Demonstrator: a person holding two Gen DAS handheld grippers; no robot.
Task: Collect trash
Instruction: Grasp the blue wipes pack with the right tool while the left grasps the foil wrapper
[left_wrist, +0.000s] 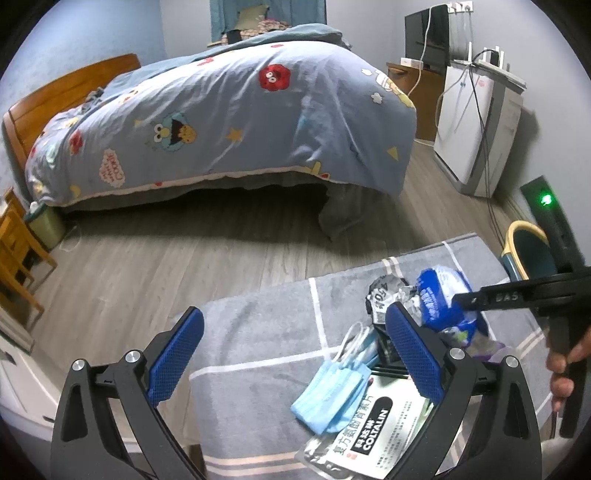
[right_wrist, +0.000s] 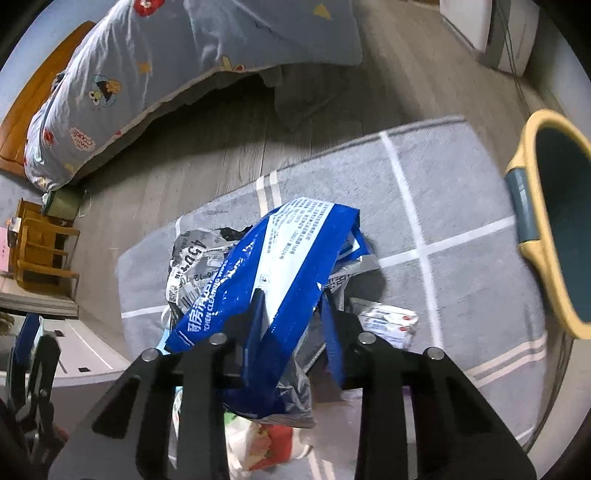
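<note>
While your right claw (right_wrist: 291, 317) pinches the blue wipes wrapper (right_wrist: 295, 251) over the grey mat (right_wrist: 461, 192), your left claw (left_wrist: 295, 354) hangs spread beside the trash pile.

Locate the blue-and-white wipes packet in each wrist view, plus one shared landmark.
Left wrist view: blue-and-white wipes packet sits right of centre on the grey rug, just past the left gripper's right-hand finger, with the right gripper reaching in from the right edge.
Right wrist view: the packet fills the centre, pinched between the right gripper's fingers.
Shared landmark: yellow-rimmed bin, at the right edge in both.
</note>
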